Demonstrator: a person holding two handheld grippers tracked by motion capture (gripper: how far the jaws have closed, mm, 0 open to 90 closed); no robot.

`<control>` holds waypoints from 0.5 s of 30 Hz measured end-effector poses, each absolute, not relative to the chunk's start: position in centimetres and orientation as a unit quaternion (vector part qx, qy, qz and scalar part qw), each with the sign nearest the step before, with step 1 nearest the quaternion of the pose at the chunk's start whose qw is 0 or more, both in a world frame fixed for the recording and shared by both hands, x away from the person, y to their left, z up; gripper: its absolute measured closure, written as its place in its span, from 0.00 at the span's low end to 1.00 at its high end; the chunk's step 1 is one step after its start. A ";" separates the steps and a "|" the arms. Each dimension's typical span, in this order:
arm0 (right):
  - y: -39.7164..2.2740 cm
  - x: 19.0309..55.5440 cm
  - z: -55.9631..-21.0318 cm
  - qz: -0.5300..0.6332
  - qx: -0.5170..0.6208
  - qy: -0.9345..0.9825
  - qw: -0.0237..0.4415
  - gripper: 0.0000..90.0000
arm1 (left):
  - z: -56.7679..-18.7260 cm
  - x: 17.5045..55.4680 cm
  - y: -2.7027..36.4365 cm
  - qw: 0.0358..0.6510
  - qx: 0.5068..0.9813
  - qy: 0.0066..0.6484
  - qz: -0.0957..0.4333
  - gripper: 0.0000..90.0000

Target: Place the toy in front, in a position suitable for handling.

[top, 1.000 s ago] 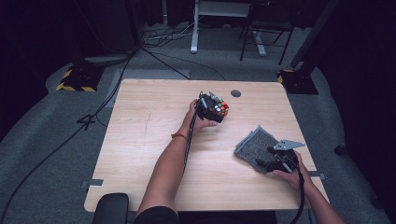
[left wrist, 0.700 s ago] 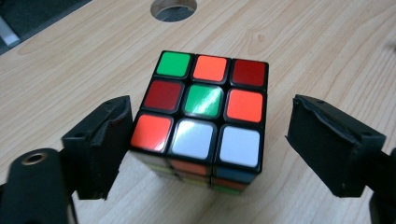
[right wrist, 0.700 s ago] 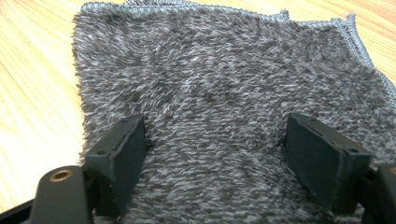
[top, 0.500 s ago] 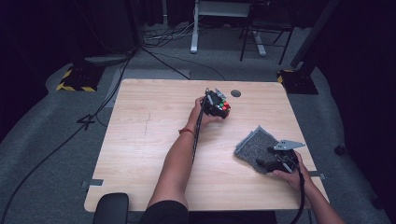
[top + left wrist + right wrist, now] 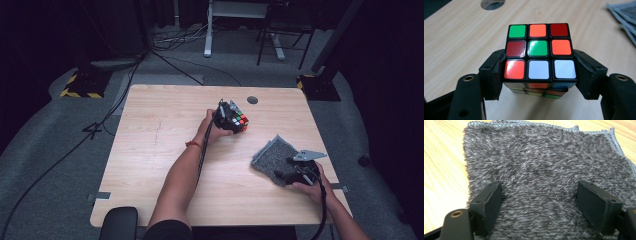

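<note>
My left gripper (image 5: 537,75) pinches the puzzle cube (image 5: 539,53) between its two black jaws. I hold the cube up over the wooden table (image 5: 150,150), near the round hole (image 5: 252,99) at the far edge. My right gripper (image 5: 539,207) is spread wide. It sits on the fuzzy grey cloth (image 5: 544,162), which lies flat near the table's right side.

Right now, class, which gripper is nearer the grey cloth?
Right. The right gripper has its open jaws over the grey cloth; the left gripper, away across the table, grips the puzzle cube.
</note>
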State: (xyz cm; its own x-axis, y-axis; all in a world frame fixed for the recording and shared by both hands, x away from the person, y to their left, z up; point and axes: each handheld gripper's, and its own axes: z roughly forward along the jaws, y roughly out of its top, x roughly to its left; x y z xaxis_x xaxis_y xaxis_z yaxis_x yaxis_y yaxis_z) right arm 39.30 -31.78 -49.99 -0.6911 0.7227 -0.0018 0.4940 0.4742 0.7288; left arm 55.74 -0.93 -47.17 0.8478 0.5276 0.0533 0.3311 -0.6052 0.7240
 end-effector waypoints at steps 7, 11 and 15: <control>-31.8 39.3 -50.0 0.364 0.360 0.844 0.157 0.24 | -46.9 52.3 2.0 0.360 0.899 0.218 0.120 0.37; -31.7 39.3 -49.9 0.363 0.357 0.847 0.156 0.25 | -46.9 49.3 4.5 0.359 0.904 0.198 0.116 0.37; -31.5 39.1 -49.8 0.361 0.350 0.852 0.149 0.25 | -47.1 47.2 5.8 0.367 0.905 0.188 0.110 0.37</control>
State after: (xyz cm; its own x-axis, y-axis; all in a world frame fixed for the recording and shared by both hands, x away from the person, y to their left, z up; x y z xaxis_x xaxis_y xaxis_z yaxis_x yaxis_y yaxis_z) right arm 39.11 -31.50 -49.85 -0.7110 0.7032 -0.0024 0.4877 0.4956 0.7187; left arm 47.20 5.84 -47.07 0.9055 0.4199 0.0611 0.2587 -0.6604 0.7050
